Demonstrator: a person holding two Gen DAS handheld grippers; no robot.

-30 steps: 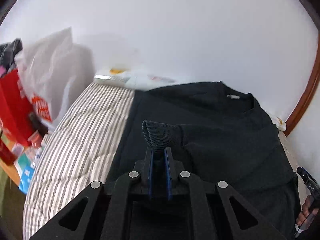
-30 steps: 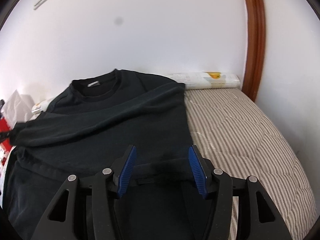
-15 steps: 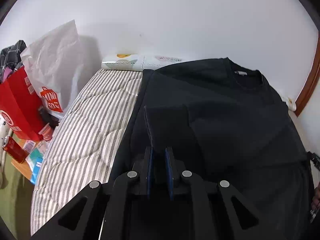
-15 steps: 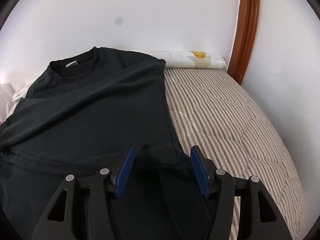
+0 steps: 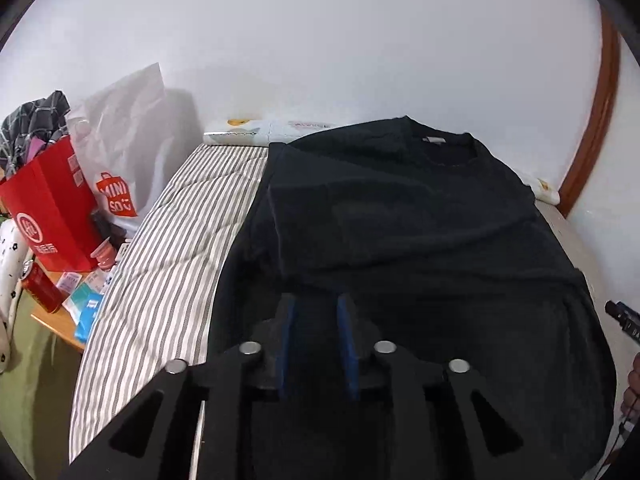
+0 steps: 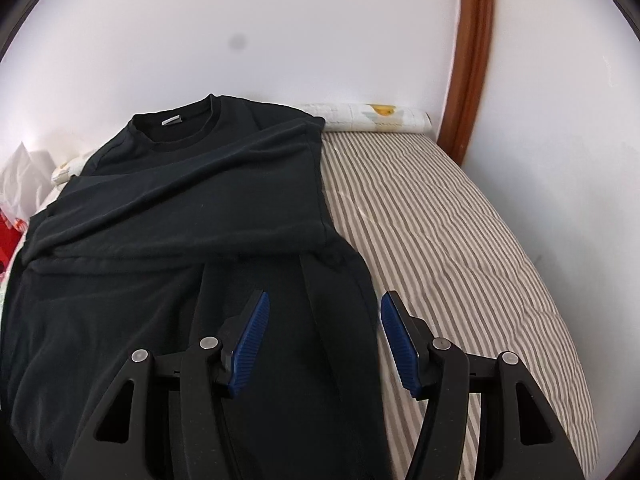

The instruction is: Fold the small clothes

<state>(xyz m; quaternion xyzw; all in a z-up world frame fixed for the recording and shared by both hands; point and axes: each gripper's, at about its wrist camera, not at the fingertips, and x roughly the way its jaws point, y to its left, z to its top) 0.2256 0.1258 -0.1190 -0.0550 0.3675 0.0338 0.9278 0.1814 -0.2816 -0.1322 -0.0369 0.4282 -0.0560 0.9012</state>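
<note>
A black long-sleeved shirt (image 5: pixel 420 232) lies flat on the striped mattress (image 5: pixel 168 264), collar toward the wall. Both sleeves are folded across its chest (image 6: pixel 192 200). My left gripper (image 5: pixel 316 306) hovers low over the shirt's near left part. Its jaws are opening, with a narrow gap and nothing pinched between the blue pads. In the right wrist view my right gripper (image 6: pixel 325 300) stands open above the shirt's lower right part, near the hem side edge. Its pads touch no cloth.
Left of the bed stand a red paper bag (image 5: pixel 52 216), a white shopping bag (image 5: pixel 124 160) and a red can (image 5: pixel 40 288) on a small table. A rolled white package (image 6: pixel 372 118) lies against the wall. A brown wooden frame (image 6: pixel 472 52) rises at the right. Bare mattress (image 6: pixel 460 240) lies right of the shirt.
My left gripper let go of the sleeve cuff and drew back toward the shirt's near end; the sleeve now lies across the chest. My right gripper also drew back, still open.
</note>
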